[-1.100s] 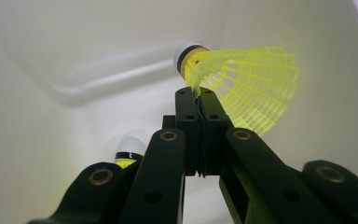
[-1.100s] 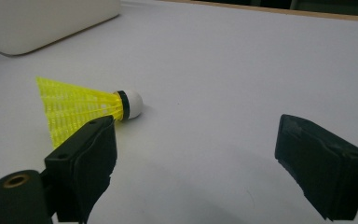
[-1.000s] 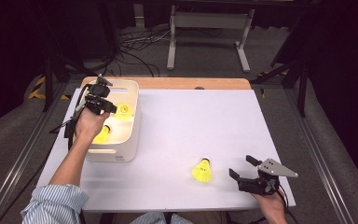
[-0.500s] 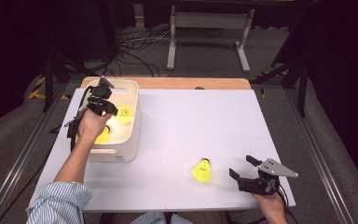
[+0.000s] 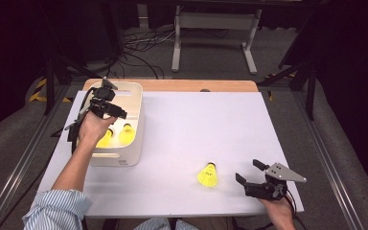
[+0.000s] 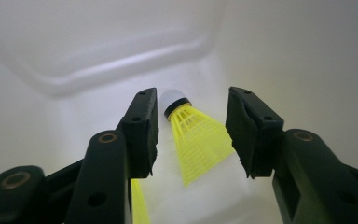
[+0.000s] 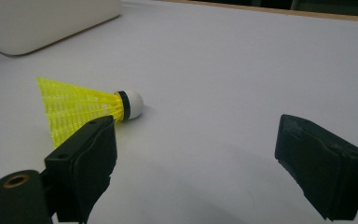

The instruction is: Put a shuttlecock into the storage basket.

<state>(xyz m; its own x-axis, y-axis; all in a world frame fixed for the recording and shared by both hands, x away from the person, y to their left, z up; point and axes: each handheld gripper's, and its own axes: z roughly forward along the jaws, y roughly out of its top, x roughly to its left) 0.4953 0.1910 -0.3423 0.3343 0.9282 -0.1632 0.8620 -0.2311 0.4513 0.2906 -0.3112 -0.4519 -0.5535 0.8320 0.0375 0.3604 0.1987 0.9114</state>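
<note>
left tongs: inside white bin at bench left edge, jaws just opened, shuttlecock between them lies loose | bin: two shuttlecocks in | third shuttlecock: near bench front edge, still to move | right tongs: wide, empty, just beside it

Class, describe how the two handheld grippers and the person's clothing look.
Both grippers are black with two blocky jaws. The right gripper carries a grey three-cornered plate on top; the left gripper trails a black cable. The left arm's sleeve is blue-and-white striped.

White table, bin, shuttlecock
</note>
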